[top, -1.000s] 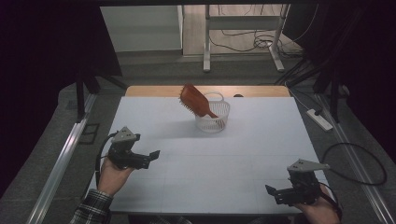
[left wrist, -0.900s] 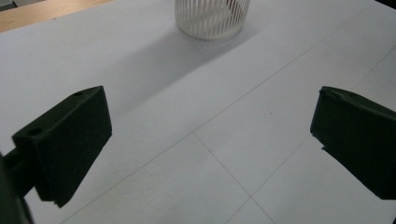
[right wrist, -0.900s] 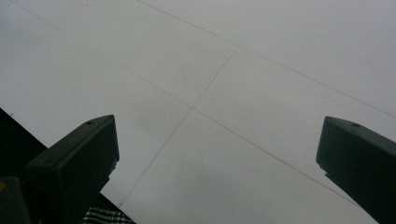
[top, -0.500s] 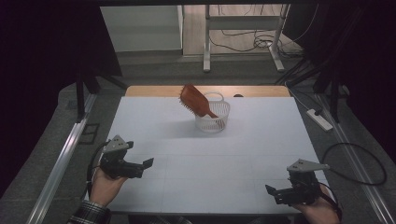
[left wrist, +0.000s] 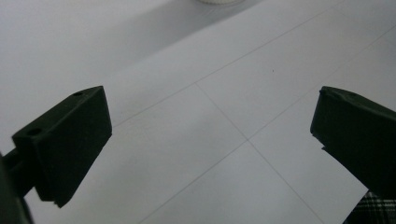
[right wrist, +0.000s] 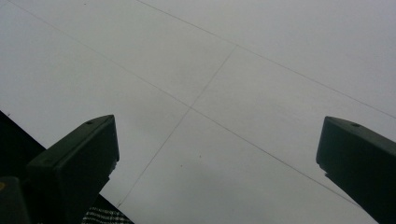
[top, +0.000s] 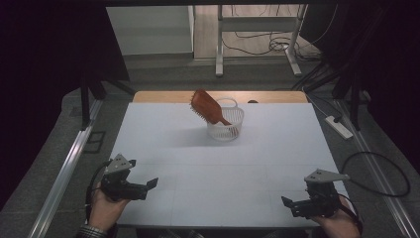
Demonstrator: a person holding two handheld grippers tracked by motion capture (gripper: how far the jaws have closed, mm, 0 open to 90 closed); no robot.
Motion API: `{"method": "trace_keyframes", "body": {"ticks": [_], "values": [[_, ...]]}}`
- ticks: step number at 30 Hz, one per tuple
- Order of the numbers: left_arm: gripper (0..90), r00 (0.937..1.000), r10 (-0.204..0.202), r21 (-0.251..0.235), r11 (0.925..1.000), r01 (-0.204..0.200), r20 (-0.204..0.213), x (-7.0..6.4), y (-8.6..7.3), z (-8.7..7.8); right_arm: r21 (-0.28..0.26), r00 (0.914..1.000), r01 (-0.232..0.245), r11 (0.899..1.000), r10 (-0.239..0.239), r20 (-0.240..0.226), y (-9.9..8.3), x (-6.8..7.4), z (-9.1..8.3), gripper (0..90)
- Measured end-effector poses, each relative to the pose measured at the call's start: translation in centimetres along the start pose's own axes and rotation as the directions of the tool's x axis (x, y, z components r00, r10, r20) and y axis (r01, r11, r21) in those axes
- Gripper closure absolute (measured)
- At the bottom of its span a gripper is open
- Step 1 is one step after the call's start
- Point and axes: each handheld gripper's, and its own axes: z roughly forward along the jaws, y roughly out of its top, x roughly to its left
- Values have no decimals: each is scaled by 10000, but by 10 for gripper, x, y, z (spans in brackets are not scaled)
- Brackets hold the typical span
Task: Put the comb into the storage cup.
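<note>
Brown hairbrush (top: 208, 107): we see it leaning in the white basket (top: 226, 125), desk's 12 o'clock.
Progress: we judge placing done, nothing left.
Left tool (top: 148, 184): jaws apart, empty, 7 o'clock edge.
Right tool (top: 288, 203): jaws apart, empty, 5 o'clock edge.
Room: white desk (top: 218, 173) middle open.

- Brush (top: 207, 106): a reddish-brown hairbrush with a broad oval head. It stands tilted in the basket, handle down inside and head up, leaning out over the left rim. The bristles show along its left edge.
- Basket (top: 233, 130): small, round, white, with slotted walls and a thin hoop handle at the back. It stands upright on the white table near the far edge, about midway across.
</note>
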Motion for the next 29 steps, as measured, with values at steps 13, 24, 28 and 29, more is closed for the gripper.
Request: {"method": "trace_keyframes", "body": {"ticks": [13,24,28,29], "values": [[0,9993,-111,63,9999,113,-353,-4,-17,-14,21,10000,-37,10000,37,32,0,0,0,0],[0,9989,9,337,9994,7,-468,-8,-26,-22,36,10000,-3,10000,3,49,0,0,0,0],[0,9983,108,433,9990,-83,-573,-9,-25,-20,32,10000,9,10000,-10,51,0,0,0,0],[0,9983,108,433,9990,-83,-573,-9,-25,-20,32,10000,9,10000,-10,51,0,0,0,0]]}}
